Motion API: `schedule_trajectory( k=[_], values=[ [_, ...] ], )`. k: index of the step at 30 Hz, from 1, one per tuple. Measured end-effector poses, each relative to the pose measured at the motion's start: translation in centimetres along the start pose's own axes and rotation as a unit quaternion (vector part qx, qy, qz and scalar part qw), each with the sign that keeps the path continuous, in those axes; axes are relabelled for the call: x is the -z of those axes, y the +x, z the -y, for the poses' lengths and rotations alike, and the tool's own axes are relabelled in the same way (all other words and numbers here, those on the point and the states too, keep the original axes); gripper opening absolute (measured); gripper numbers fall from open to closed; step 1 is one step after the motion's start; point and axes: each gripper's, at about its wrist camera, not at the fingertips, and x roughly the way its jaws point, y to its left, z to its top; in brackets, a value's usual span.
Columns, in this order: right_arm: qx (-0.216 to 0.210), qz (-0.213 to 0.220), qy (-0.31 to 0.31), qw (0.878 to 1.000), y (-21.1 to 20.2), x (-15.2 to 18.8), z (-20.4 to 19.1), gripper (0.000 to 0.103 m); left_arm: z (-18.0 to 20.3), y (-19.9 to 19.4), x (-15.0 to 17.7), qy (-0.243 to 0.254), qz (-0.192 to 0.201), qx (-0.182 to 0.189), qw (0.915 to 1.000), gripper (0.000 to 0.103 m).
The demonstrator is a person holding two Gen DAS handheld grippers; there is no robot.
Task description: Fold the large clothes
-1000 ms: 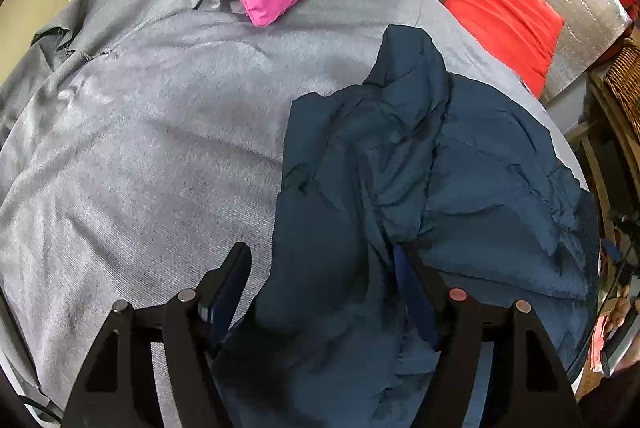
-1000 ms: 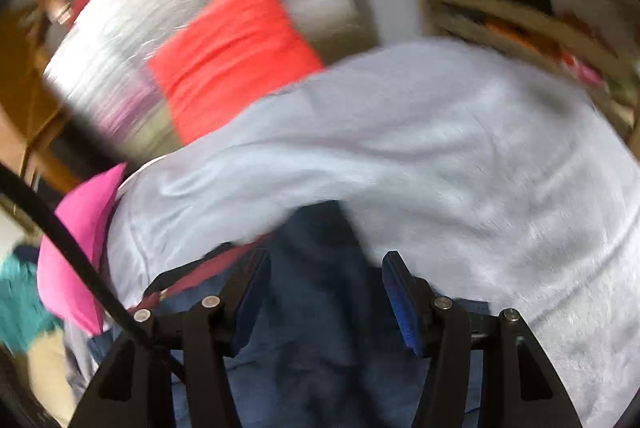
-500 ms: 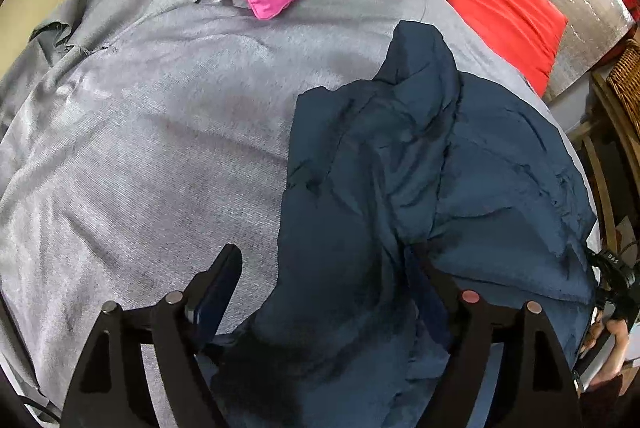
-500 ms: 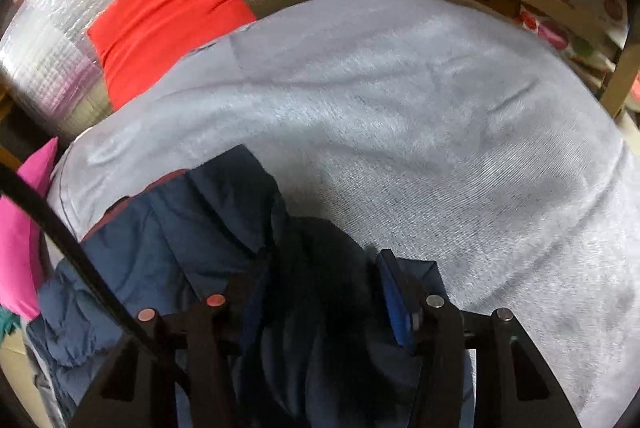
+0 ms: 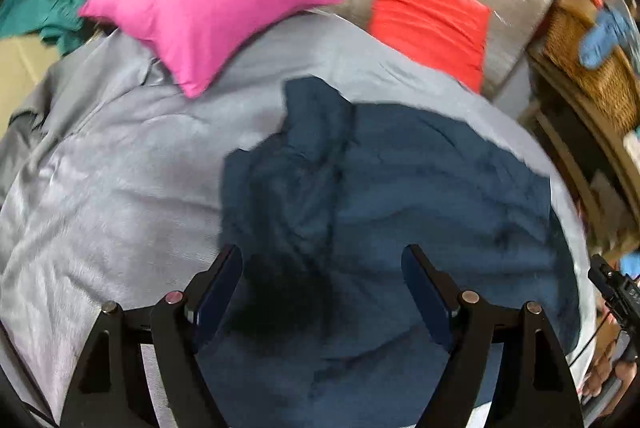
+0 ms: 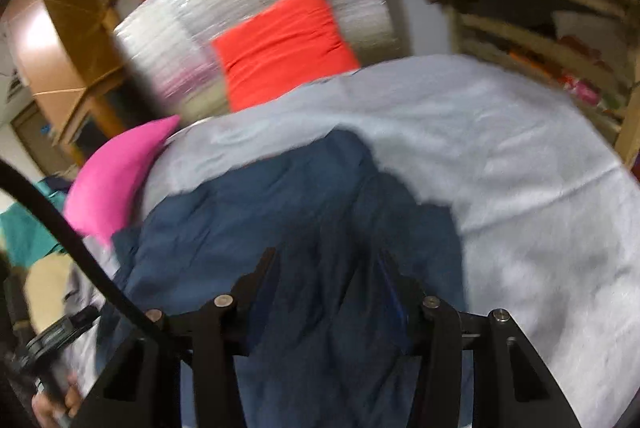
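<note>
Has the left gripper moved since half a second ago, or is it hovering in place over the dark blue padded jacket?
Yes. The left gripper has tilted up or pulled back: the pink pillow sits lower in its view, and its fingers now stand open over the dark blue padded jacket.

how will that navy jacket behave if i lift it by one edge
Probably floppy: the navy jacket lies in soft creases and bunches between the right gripper fingers. Its puffy look suggests it is light for its bulk. It may slide on the grey bedcover.
</note>
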Motion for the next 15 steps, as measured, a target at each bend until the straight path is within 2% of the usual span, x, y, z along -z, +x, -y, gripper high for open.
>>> schedule_trajectory(
  k=[7,11,15],
  values=[
    [-0.011,-0.063,0.01,0.998,3.1,3.1,0.3,0.052,2.4,2.2,1.3,0.052,-0.035,-0.03,0.9976,0.083],
    [-0.009,-0.068,0.008,0.998,4.6,3.3,0.6,0.052,2.6,3.1,1.4,0.064,-0.043,-0.041,0.9962,0.087],
    [-0.016,-0.068,0.016,0.997,4.5,3.3,0.9,0.052,2.8,3.0,1.3,0.071,-0.047,-0.047,0.9952,0.088]
  ],
)
